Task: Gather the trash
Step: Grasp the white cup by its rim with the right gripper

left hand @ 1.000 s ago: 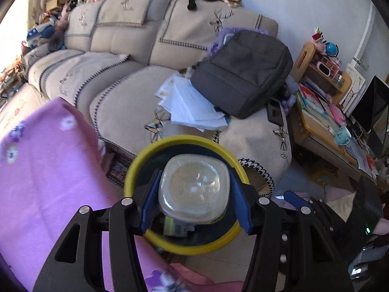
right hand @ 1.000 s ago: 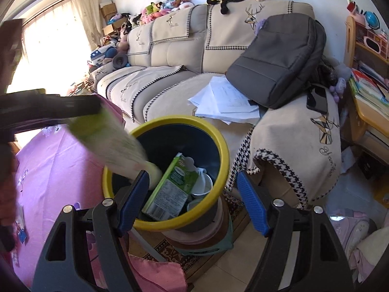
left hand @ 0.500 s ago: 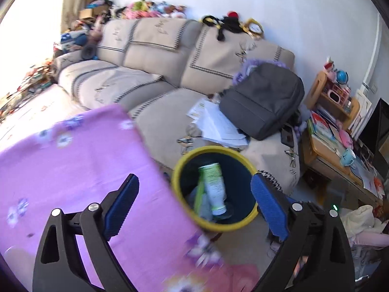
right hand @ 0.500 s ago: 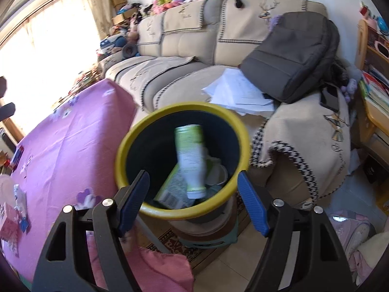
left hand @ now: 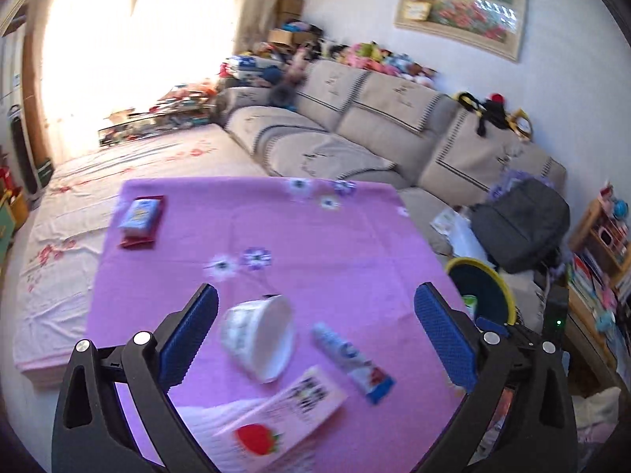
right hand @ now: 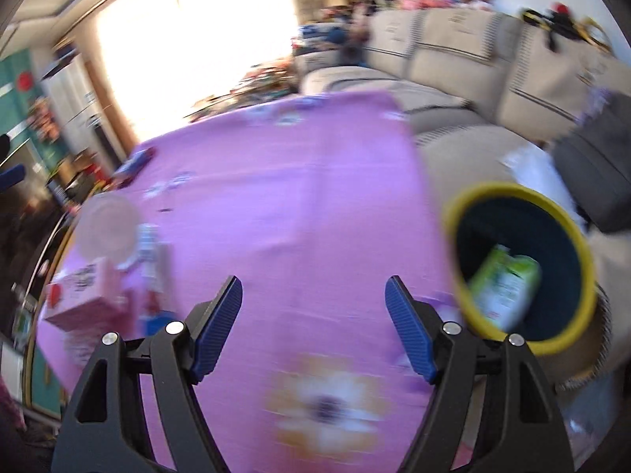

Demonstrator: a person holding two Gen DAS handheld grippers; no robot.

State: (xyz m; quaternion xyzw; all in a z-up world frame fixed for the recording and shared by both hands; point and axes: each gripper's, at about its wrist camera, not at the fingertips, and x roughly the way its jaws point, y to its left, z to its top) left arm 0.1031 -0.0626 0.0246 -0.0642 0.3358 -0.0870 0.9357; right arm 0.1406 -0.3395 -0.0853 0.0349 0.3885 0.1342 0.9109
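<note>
- As it lies on its side between the spread fingers of the left gripper (left hand: 315, 333), the white yogurt cup (left hand: 260, 337) is the nearest trash, mouth turned toward the right finger.
- Just right of it lies a small tube (left hand: 353, 358), long axis diagonal; nearer the claw, a strawberry carton (left hand: 284, 414).
- The right gripper (right hand: 313, 325), also apart and empty, hangs over bare pink tablecloth (right hand: 295, 197), cup far left.
- The yellow-rimmed bin (right hand: 524, 268) stands right of it.

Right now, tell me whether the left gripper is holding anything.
No: the left gripper is open and empty, with the white cup lying on its side on the purple tablecloth between its fingers.
</note>
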